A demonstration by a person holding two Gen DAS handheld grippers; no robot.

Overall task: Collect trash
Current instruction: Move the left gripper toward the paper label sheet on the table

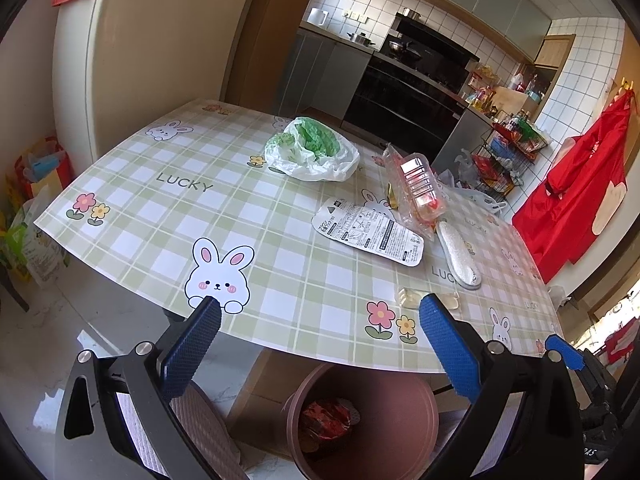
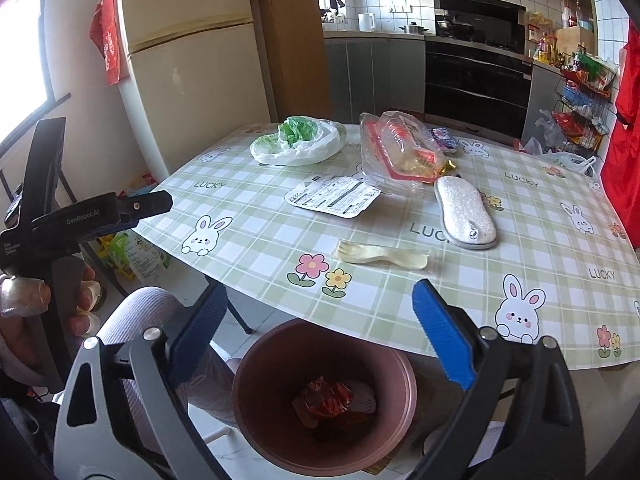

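Both grippers over the bin at the table's near edge

Right gripper [image 2: 316,316] and left gripper [image 1: 320,320] hang released and empty above the brown bin [image 2: 256,368], red wrapper [image 2: 326,400] inside; plastic fork [image 2: 380,258] lies near the table [image 2: 256,240] rim.

Black gripper [image 2: 320,316] frames, blue ribbed pads [image 2: 440,332] (silver screws).
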